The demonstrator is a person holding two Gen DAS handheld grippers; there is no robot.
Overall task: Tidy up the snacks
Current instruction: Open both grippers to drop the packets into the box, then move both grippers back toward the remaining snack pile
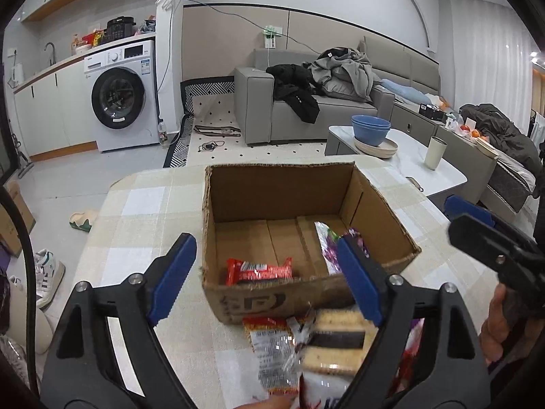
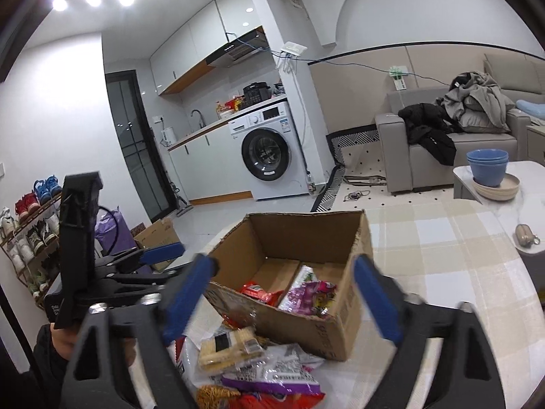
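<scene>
An open cardboard box (image 1: pixel 282 197) stands on the checked tablecloth (image 1: pixel 146 211). Inside it lie a red snack packet (image 1: pixel 259 270) and a purple and silver packet (image 1: pixel 326 243). Loose snacks are heaped against the box's near wall, among them a cracker packet (image 1: pixel 337 337) and a red-edged clear packet (image 1: pixel 272 351). My left gripper (image 1: pixel 265 276) is open above the box's near wall, nothing pressed between its blue pads. My right gripper (image 2: pixel 282 296) is open too, over the box's near corner (image 2: pixel 340 327) and the snack heap (image 2: pixel 259 371). The left gripper (image 2: pixel 167 260) shows at the left of the right wrist view.
A low white table (image 1: pixel 408 156) behind holds blue bowls (image 1: pixel 371 129) on plates and a cup (image 1: pixel 436 152). A grey sofa (image 1: pixel 289 112) carries heaped clothes. A washing machine (image 1: pixel 121 99), a shoe rack (image 2: pixel 27 231) and floor boxes (image 2: pixel 156 235) stand further off. The tablecloth's left edge curves near.
</scene>
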